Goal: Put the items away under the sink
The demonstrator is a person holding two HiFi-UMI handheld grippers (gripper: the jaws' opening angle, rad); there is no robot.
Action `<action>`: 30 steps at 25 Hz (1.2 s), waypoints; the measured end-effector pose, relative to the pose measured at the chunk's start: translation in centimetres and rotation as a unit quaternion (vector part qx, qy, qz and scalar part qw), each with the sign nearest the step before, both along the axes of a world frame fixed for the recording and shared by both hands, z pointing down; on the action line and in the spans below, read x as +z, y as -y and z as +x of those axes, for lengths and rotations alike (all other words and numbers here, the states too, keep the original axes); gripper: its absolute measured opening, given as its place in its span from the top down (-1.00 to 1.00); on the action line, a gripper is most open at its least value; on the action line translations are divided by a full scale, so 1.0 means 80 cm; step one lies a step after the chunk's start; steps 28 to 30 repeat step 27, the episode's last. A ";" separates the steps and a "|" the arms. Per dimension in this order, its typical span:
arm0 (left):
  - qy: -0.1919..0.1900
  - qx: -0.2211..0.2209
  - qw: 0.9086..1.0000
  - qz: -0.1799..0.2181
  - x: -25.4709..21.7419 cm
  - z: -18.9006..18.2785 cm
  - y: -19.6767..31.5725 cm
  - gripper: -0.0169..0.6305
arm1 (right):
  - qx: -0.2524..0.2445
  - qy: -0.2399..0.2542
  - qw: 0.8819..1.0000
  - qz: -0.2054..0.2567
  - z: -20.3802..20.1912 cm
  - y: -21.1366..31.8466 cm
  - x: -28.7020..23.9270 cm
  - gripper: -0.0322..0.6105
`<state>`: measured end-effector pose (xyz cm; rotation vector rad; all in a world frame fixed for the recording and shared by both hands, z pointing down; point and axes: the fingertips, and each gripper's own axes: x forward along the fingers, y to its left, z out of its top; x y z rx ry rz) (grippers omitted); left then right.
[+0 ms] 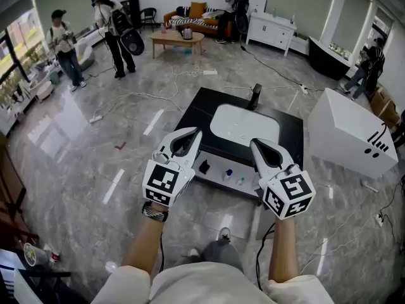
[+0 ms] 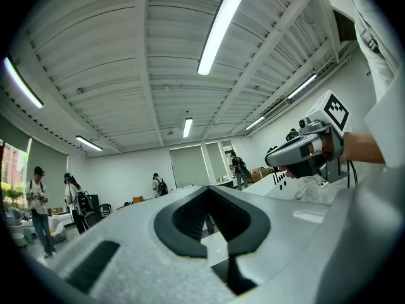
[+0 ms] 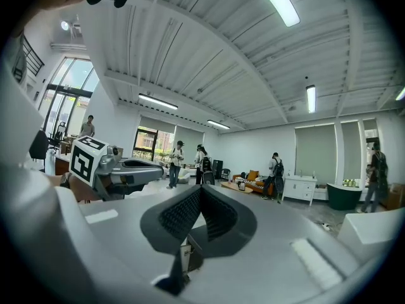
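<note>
It's bright and even in here: long ceiling tubes (image 2: 218, 33) burn white overhead and daylight comes through the tall windows (image 3: 71, 90), laying pale glare on the polished floor (image 1: 69, 116) with barely a shadow. Both gripper views bow hard and go black at the corners. The left gripper (image 2: 207, 192) and right gripper (image 3: 200, 190) look soft-focused close to their lenses.

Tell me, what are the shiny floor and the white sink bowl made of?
The floor looks like polished stone or marble-look tile: it is grey with pale veins and glossy enough to show bright reflections. The sink bowl looks like smooth white ceramic or plastic, with an even, seamless surface. I cannot tell which from here.
</note>
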<state>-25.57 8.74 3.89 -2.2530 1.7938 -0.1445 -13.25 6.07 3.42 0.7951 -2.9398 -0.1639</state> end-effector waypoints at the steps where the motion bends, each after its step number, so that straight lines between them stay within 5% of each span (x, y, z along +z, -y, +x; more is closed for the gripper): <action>1: 0.001 -0.001 1.000 0.003 -0.001 -0.001 -0.004 0.93 | 0.003 -0.003 1.000 0.003 0.000 -0.002 0.000 0.88; 30: 0.011 0.016 1.000 0.000 -0.001 0.005 -0.015 0.93 | 0.021 -0.013 1.000 0.007 0.004 -0.008 0.005 0.89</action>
